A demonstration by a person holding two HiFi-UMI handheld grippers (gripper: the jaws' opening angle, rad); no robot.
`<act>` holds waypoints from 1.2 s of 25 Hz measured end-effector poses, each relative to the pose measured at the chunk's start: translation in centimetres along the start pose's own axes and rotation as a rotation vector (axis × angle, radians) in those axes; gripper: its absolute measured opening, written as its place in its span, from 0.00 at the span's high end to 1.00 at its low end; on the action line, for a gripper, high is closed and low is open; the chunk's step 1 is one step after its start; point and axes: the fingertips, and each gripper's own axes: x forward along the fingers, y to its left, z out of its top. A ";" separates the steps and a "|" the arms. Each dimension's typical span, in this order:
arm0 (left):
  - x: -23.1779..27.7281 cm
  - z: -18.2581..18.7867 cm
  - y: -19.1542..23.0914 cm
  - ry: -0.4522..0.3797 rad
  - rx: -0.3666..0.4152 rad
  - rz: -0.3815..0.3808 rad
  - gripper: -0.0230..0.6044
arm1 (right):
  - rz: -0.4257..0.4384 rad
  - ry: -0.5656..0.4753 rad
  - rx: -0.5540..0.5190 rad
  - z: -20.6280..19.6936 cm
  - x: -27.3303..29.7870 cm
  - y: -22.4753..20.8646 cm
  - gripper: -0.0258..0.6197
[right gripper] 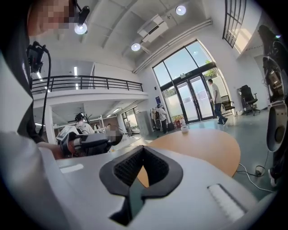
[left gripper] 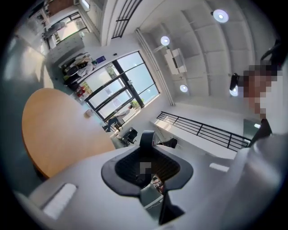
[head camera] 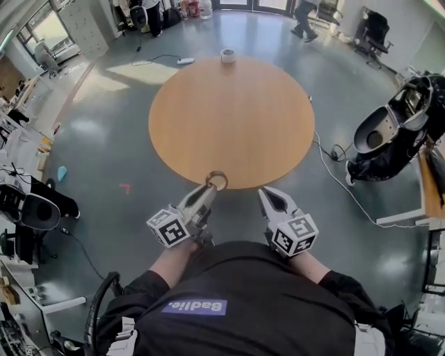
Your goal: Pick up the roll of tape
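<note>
Two hand-held grey two-jaw grippers show nearest, just ahead of the person's black-clad chest (head camera: 236, 299). Each carries one cube with square markers, so there are two cubes: one on the left (head camera: 169, 229), one on the right (head camera: 294, 236).

The left gripper (head camera: 211, 188) has its jaws closed part-way on the one roll of tape (head camera: 217, 173), a thin dark ring. It is held in the air over the near rim of the table. In the left gripper view the ring stands edge-on between the black pads (left gripper: 146, 138), which press on it.

The right gripper (head camera: 265, 193) sits just beside the left one. Its jaws are drawn together to a point with nothing between them, and the right gripper view shows the same (right gripper: 143, 150).

Beyond both lies one round, light-brown wooden table (head camera: 231, 118). A single small white round object (head camera: 227, 55) stands at its far edge.

Further off on the grey floor are one white power strip (head camera: 185, 61), one black office chair (head camera: 375, 31) and one person walking (head camera: 304, 17).
</note>
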 end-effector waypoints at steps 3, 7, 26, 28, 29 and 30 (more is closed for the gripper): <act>0.7 0.5 -3.2 0.025 0.153 -0.014 0.82 | 0.013 -0.006 0.004 0.1 0.1 0.0 0.95; 1.3 -0.3 -6.4 0.063 0.321 -0.010 0.82 | 0.032 -0.008 0.026 -0.4 0.0 0.0 0.95; -2.7 -4.6 -8.8 0.094 0.331 0.035 0.82 | 0.098 -0.039 0.054 -3.6 -1.9 4.9 0.95; -3.5 -5.5 -9.7 0.097 0.334 0.008 0.82 | 0.083 -0.048 0.041 -4.0 -3.0 5.6 0.95; -4.2 -5.9 -10.0 0.098 0.335 -0.006 0.82 | 0.074 -0.051 0.034 -4.3 -3.6 6.2 0.95; -5.2 -6.2 -10.4 0.097 0.334 -0.019 0.82 | 0.064 -0.052 0.028 -4.7 -4.1 7.1 0.95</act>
